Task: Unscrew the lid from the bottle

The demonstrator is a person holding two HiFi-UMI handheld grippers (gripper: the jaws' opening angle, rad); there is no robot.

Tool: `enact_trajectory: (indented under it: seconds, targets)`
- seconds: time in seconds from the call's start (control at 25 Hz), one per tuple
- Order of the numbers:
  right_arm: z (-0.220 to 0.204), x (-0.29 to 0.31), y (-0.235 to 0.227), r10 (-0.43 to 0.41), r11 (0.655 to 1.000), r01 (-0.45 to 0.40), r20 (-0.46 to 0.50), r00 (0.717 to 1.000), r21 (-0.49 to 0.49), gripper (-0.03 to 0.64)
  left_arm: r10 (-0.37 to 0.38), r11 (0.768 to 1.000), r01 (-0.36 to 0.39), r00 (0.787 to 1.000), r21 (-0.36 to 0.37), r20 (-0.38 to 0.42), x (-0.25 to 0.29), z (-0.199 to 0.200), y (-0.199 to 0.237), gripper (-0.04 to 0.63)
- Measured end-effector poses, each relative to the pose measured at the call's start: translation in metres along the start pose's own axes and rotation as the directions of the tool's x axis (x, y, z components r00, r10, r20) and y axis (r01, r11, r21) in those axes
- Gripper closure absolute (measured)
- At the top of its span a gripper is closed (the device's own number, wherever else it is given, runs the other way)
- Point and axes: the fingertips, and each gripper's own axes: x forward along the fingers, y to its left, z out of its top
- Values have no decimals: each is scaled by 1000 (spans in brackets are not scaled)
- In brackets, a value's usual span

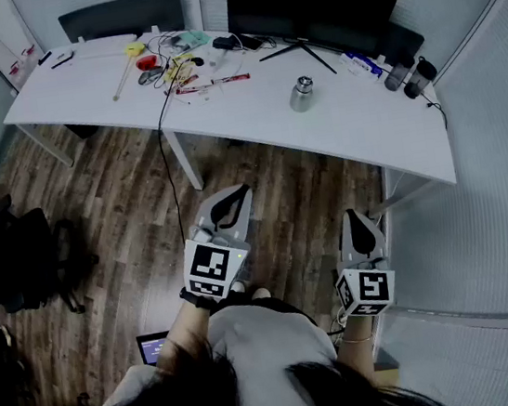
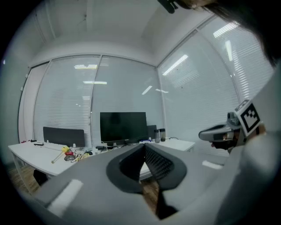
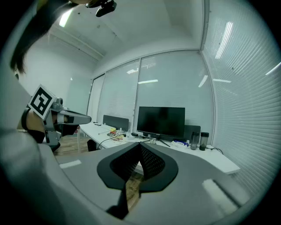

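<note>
The left grey gripper (image 1: 239, 193) and right grey gripper (image 1: 353, 216) have their jaws pressed together on nothing. Both hang level over open wooden floor (image 1: 131, 196), short of the white worktop's (image 1: 365, 125) near edge. The small silver metal bottle (image 1: 302, 94) stands mid-worktop before the black monitor (image 1: 310, 2), well apart from both.

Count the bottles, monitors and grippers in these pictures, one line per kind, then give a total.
Silver bottle: 1
Dark bottles: 2
Monitor: 1
Grippers: 2, left gripper and right gripper
Total: 6
</note>
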Motion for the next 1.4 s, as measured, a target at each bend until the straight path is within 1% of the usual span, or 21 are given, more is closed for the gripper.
enact_trajectory:
  seconds: [0.12, 0.28, 0.44, 0.72, 0.8, 0.96, 1.12, 1.2, 1.4]
  targets:
    - [1, -6, -6, -18, 1000, 18, 6, 1000, 12, 615, 8, 1000, -8, 1000, -3, 3, -3, 2, -4, 537]
    - [3, -11, -12, -16, 999, 15, 27, 1000, 33, 614, 15, 1000, -15, 1000, -10, 6, -4, -1, -9, 537]
    - [4, -12, -16, -6, 999, 4, 42, 999, 52, 612, 1, 1000, -1, 1000, -9, 4, -3, 0, -15, 535]
    - [4, -4, -21, -9, 998, 6, 45, 999, 69, 606, -18, 1000, 18, 1000, -25, -5, 10, -4, -13, 534]
    - [2, 3, -21, -10, 997, 7, 42, 999, 80, 589, -28, 999, 27, 1000, -33, -9, 16, -10, -8, 534]
    - [-4, 28, -26, -6, 996, 3, 29, 1000, 94, 548, -54, 997, 53, 998, -57, -15, 39, -19, 2, 534]
    - [-7, 63, -31, 8, 995, -8, 3, 1000, 102, 528, -53, 996, 52, 998, -79, -20, 71, -23, 24, 531]
    - [-8, 83, -36, 7, 994, -6, -9, 1000, 110, 525, -59, 995, 56, 998, -86, -28, 89, -26, 36, 516]
    - [-5, 140, -45, 10, 991, -6, -32, 999, 132, 490, -80, 991, 76, 996, -111, -36, 137, -28, 71, 480]
